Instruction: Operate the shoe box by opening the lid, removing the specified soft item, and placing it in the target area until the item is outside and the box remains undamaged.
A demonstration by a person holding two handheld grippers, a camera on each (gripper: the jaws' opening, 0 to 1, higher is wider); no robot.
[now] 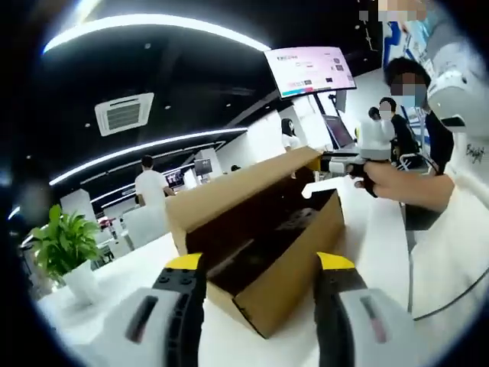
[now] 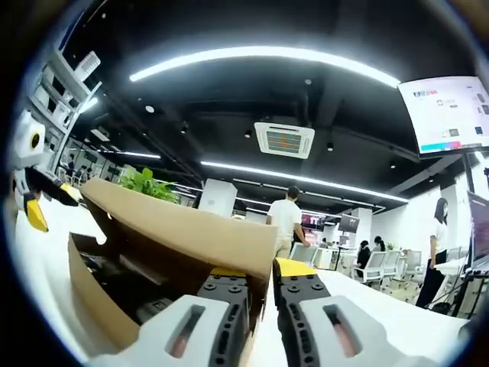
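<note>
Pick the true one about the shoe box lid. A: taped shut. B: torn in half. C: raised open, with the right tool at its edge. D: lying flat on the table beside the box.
C: the lid stands raised above the shoe box, with the right tool closed on its edge.

Shoe box (image 1: 286, 267): plain brown cardboard, dark contents, possibly black. Left hand-held gripper (image 1: 260, 264): white body, black jaws, yellow tips. Surface (image 1: 137, 264) beneath: white. Plant (image 1: 61, 241) beyond: green leaves, white pot.
</note>
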